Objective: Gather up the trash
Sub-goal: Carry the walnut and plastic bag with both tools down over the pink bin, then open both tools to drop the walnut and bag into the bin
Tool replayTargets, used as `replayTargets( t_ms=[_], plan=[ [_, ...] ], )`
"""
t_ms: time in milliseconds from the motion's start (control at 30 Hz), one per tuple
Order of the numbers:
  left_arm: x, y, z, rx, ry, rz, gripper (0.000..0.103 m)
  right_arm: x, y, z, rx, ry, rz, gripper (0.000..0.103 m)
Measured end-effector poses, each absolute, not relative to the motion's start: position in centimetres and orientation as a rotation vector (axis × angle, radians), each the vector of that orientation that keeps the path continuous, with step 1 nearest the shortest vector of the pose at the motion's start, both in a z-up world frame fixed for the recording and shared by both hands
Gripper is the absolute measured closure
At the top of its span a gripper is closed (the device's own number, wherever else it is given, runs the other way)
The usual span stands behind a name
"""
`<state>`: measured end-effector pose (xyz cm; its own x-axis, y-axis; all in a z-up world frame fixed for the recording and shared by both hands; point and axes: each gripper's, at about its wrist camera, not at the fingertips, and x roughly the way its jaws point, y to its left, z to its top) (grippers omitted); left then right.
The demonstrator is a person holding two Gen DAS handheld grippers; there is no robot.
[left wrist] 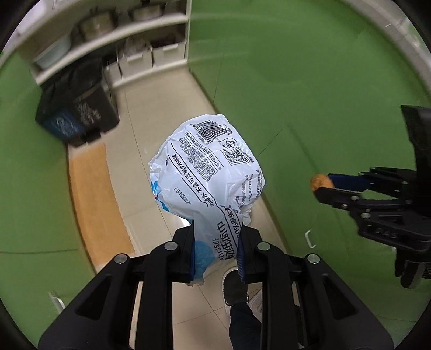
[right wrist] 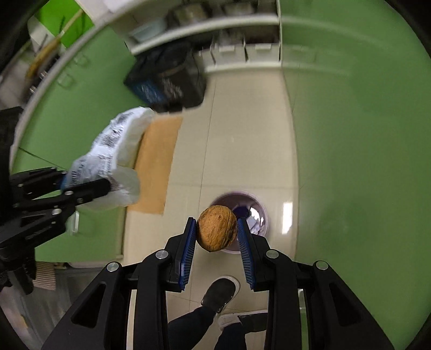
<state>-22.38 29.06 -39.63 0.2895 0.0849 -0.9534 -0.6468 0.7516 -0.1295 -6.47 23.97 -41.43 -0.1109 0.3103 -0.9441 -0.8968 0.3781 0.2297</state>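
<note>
- Trash is held in both grippers: one crumpled white tissue wrapper [left wrist: 207, 167] and one brown walnut [right wrist: 217, 232]
- The wrapper is pinched between the two blue pads of the left gripper [left wrist: 216, 253], and it puffs out above the floor
- The walnut is squeezed between the two fingers of the right gripper [right wrist: 217, 237], one pad on each side
- One round trash bin [right wrist: 242, 215] is seen on the tiled floor [right wrist: 237, 134], right under the walnut; shiny bits are seen inside it, but what they are cannot be told
- One flat brown mat [right wrist: 157, 164] is laid on the floor beside the green cabinet [right wrist: 363, 148]
- One black box with a blue label [right wrist: 167, 78] is set by the white shelves [right wrist: 215, 24]
- Small white boxes [right wrist: 242, 52] are lined up on the bottom shelf; what is in them cannot be seen
- Two shoes are seen below, one dark shoe [right wrist: 219, 294] and one light one [right wrist: 231, 319]
</note>
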Motion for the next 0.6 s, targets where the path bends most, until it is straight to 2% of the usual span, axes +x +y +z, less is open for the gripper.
replayTargets(
  t_ms=[200,367,467,500,567,600],
  plan=[
    [-23.7,29.5,-48.2,-0.622,1.202,0.527,0.081,-6.9,25.9,-52.1,-0.654,1.347,1.135,0.072],
    [-24.2,29.7,-53.6,-0.65,1.213,0.523,0.081,-6.7,26.5,-58.8,-0.689,1.349,1.122,0.069],
    [-24.4,29.3,-55.7,-0.658,1.226,0.517,0.081,-6.6,26.2,-60.7,-0.696,1.345,1.112,0.031],
    [-24.3,29.2,-56.2,-0.659,1.23,0.514,0.081,-6.5,25.8,-60.9,-0.688,1.342,1.113,0.022],
    [-24.2,29.0,-57.1,-0.663,1.239,0.505,0.081,-6.4,25.3,-61.0,-0.679,1.338,1.102,0.014],
    [-24.0,28.8,-57.6,-0.667,1.244,0.499,0.081,-6.4,25.0,-60.9,-0.681,1.339,1.092,0.014]
  ],
)
